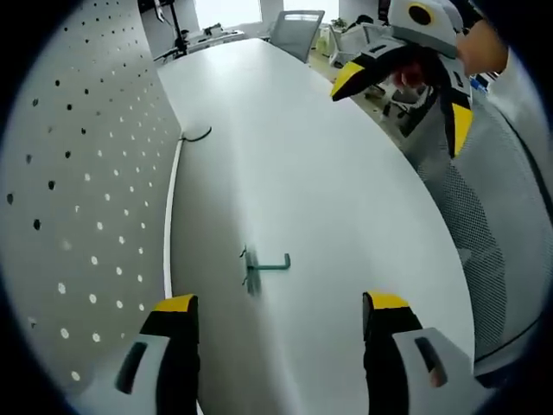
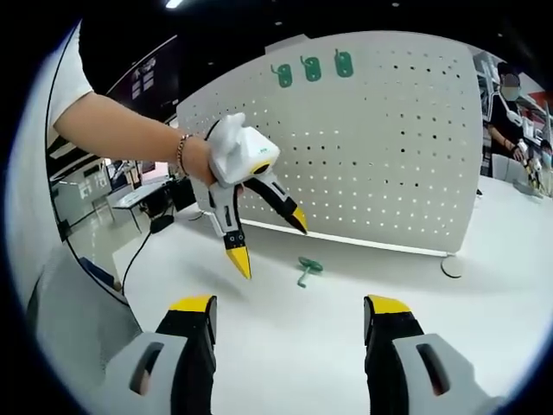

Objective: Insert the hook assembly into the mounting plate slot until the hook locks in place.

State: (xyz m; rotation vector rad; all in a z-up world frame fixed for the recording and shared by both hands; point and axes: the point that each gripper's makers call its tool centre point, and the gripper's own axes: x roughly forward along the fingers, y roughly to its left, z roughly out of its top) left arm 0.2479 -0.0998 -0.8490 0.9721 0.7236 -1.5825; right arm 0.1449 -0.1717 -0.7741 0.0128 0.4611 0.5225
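White office table (image 1: 285, 156) | green hook (image 1: 263, 264) lies loose near the pegboard (image 2: 389, 130) foot, ungrasped | left gripper (image 1: 281, 304) wide, empty, poised over it | right gripper (image 2: 289, 304) wide, empty, held back, likely awaiting pickup

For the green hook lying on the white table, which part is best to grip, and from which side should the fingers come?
Probably the straight shank of the green hook, taken from above. It lies flat on the white table, apart from the pegboard, so the fingers can close across the thin bar. The open left gripper already faces it.
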